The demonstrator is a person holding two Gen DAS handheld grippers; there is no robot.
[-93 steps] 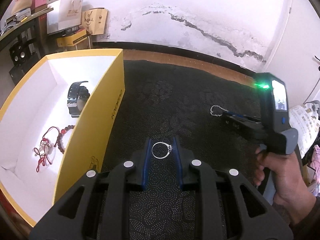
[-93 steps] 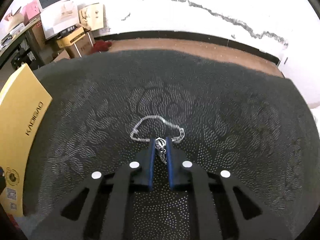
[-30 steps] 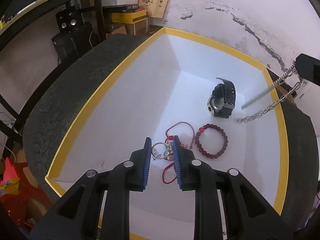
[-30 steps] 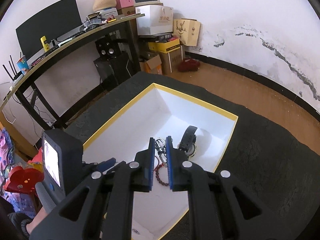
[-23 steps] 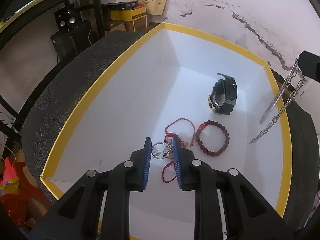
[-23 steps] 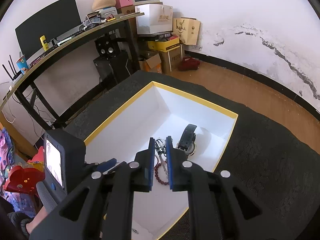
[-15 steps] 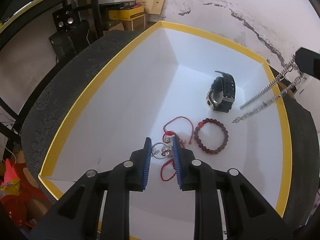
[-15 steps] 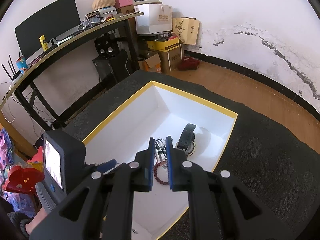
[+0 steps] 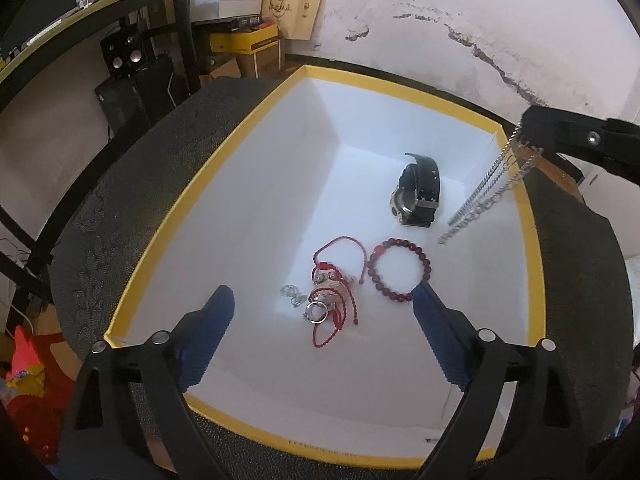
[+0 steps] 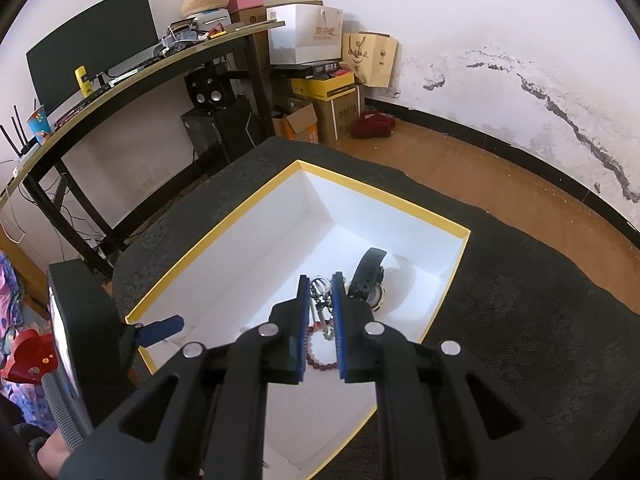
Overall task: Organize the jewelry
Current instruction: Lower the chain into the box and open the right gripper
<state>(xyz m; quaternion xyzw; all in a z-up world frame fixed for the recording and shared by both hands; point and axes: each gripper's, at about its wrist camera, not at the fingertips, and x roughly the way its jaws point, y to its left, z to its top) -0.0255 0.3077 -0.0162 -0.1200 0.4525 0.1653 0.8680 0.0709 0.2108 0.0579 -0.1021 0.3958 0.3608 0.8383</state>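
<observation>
Nearest in the left wrist view, the left gripper [image 9: 320, 312] hangs over the near end of the box [image 9: 168, 240] with its fingers spread wide and nothing between them. Just beyond the fingertips a silver ring [image 9: 315, 312] lies on the white floor, touching the tangle of the red cord bracelet [image 9: 336, 280]; a small silver piece sits just beside it, too small to name with confidence. A little farther in lies the dark bead bracelet [image 9: 398, 270], apart from the cord, and beyond that the black watch [image 9: 418, 200] rests on its side near the far wall.

At the right edge the right gripper [image 10: 321, 292] is held above the box's far right corner, its fingers narrow and pinched on a silver chain [image 9: 486, 196] that dangles down over the inside of the box, its lower end seemingly just clear of the floor beside the watch.

The ring looks delivered, so the step in hand is placing the chain. That likely calls for lowering the right gripper until the chain pools on bare floor between the watch and the right wall, then spreading the fingers, keeping it clear of the beads and cord.
</observation>
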